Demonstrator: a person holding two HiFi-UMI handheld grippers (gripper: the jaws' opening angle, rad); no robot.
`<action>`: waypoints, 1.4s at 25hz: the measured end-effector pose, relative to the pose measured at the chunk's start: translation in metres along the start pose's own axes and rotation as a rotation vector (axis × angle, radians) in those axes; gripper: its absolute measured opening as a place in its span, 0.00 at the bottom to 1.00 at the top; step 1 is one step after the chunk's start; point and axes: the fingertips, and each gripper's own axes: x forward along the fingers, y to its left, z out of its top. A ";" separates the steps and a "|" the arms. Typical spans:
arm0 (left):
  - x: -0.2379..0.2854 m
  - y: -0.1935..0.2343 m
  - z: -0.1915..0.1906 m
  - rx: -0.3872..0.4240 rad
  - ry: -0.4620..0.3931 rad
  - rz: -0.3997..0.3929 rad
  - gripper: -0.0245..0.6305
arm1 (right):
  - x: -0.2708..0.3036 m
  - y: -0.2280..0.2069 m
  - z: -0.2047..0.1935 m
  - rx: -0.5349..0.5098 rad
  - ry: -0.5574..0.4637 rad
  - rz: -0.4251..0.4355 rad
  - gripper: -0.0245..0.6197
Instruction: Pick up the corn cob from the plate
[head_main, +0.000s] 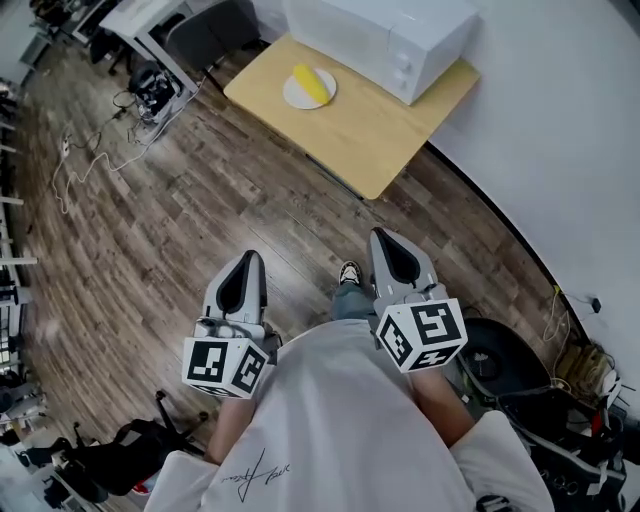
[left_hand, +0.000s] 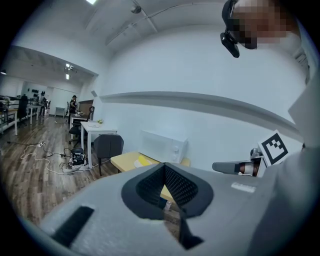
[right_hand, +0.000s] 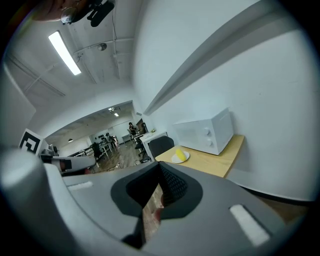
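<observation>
While the corn cob (head_main: 311, 84) lies on its plate (head_main: 292, 99) on the worktop (head_main: 370, 135), upper middle of the head view, well apart from the left tongs (head_main: 249, 257) and right tongs (head_main: 383, 236), both pressed together and empty, arriving unspread could nudge it rolling off.

Corn cob (head_main: 312, 84): yellow, short and thick, in one piece. It lies flat on its side on a small round white plate (head_main: 291, 97), with its long axis diagonal across the plate. The plate sits level on the far left part of a light wooden worktop (head_main: 370, 140). It is near the left side of a white microwave (head_main: 390, 40), apart from it.
</observation>
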 end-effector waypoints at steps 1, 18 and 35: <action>0.007 0.001 0.002 0.001 -0.001 -0.001 0.04 | 0.005 -0.005 0.004 0.002 -0.006 -0.001 0.06; 0.075 0.008 0.033 -0.033 -0.074 0.012 0.04 | 0.058 -0.039 0.047 -0.088 -0.014 0.032 0.06; 0.122 0.045 0.042 -0.019 -0.042 -0.015 0.04 | 0.115 -0.037 0.060 -0.061 -0.004 0.028 0.06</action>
